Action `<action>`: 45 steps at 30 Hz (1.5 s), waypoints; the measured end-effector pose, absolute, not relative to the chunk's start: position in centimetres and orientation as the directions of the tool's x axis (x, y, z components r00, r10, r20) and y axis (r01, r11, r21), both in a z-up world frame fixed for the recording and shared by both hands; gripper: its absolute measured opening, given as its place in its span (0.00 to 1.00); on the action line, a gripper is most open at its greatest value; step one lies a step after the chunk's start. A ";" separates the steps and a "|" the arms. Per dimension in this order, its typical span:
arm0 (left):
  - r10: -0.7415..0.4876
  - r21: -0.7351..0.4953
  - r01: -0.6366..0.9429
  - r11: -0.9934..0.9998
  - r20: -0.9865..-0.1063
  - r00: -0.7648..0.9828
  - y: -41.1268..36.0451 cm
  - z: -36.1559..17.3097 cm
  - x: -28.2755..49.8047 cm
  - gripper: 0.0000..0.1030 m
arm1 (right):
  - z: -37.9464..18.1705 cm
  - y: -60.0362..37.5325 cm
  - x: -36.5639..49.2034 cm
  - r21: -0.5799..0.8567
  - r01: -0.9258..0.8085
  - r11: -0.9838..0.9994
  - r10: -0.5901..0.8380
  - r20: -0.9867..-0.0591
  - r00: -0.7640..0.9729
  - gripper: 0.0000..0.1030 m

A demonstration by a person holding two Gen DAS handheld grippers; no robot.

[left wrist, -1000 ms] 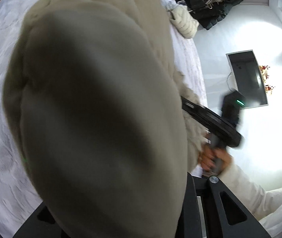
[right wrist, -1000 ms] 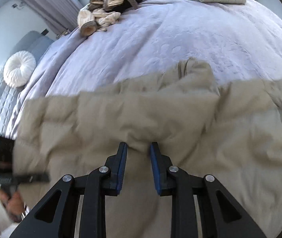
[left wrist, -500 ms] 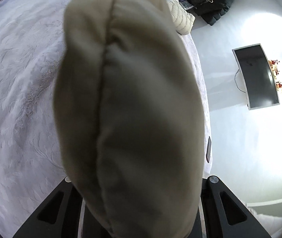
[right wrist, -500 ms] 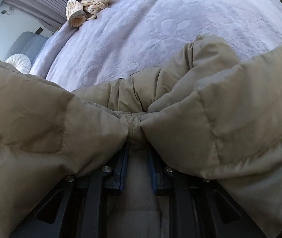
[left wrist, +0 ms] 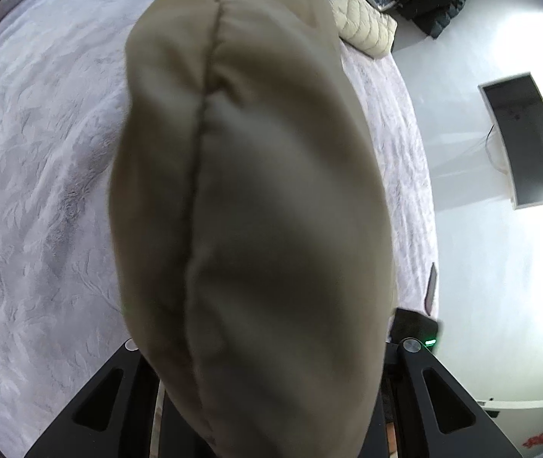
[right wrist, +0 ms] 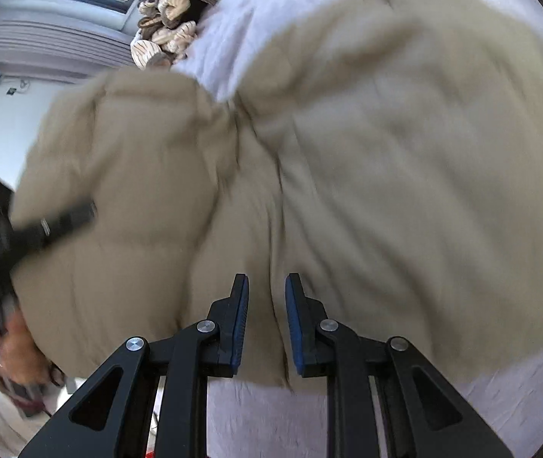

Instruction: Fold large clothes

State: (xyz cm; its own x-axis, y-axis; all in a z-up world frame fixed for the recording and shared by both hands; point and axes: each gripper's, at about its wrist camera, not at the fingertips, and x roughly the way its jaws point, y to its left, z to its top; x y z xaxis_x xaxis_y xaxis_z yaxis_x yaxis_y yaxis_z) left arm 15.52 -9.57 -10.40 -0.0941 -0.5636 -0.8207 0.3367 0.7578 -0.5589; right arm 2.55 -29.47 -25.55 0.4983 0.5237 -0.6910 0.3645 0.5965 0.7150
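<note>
A beige puffer jacket (left wrist: 256, 198) bulges up over my left gripper and hides its fingers in the left wrist view; only the black frame (left wrist: 111, 389) shows below. In the right wrist view the left gripper (right wrist: 80, 213) is shut on the jacket's left part, with a hand (right wrist: 15, 343) under it. The jacket (right wrist: 385, 152) lies spread over the bed. My right gripper (right wrist: 267, 324) is at its near hem. The blue pads (right wrist: 240, 324) stand close together with a creased fold of the jacket between them.
A pale embossed bedspread (left wrist: 42, 191) covers the bed. A cream quilted piece (left wrist: 363, 34) lies at the far corner, and dark clothes (left wrist: 435, 0) lie beyond it. A screen (left wrist: 527, 141) hangs on the white wall. Knitted clothes (right wrist: 168, 30) are piled near the window.
The left gripper has lifted its part of the jacket higher over the bed. The right gripper closed on bunched fabric, then swung and rolled; the jacket now lies flatter and wider before it.
</note>
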 end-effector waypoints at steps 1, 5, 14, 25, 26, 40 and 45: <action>-0.554 -0.550 0.345 0.761 -0.827 -0.097 -9.7 -10.2 15.7 0.25 | -26.4 -29.4 2.6 0.724 0.373 0.580 0.529 -0.683 0.503 0.21; -0.503 -0.516 0.417 0.748 -0.851 -0.150 -14.7 -9.7 13.8 0.26 | -29.6 -29.8 2.9 0.764 0.394 0.511 0.563 -0.644 0.518 0.14; -0.563 -0.663 0.470 0.583 -0.747 -0.354 -24.3 -10.7 11.0 0.69 | -32.7 -32.2 2.6 0.874 0.357 0.330 0.646 -0.485 0.590 0.05; -0.656 -0.732 0.528 0.431 -0.655 -0.374 -28.6 -12.4 8.5 0.69 | -24.1 -44.9 -7.9 0.753 0.457 0.473 0.307 -0.627 0.716 0.62; -0.661 -0.731 0.540 0.417 -0.652 -0.372 -29.0 -12.5 8.1 0.69 | -23.7 -46.2 -8.1 0.712 0.487 0.506 0.250 -0.662 0.707 0.62; -0.686 -0.683 0.648 0.336 -0.649 -0.328 -33.9 -14.8 2.9 0.69 | -33.4 -49.7 -2.8 0.766 0.524 0.374 0.382 -0.641 0.665 0.16; -0.676 -0.671 0.655 0.348 -0.664 -0.321 -35.3 -16.4 3.5 0.69 | -31.9 -51.2 -4.2 0.760 0.540 0.363 0.360 -0.649 0.671 0.17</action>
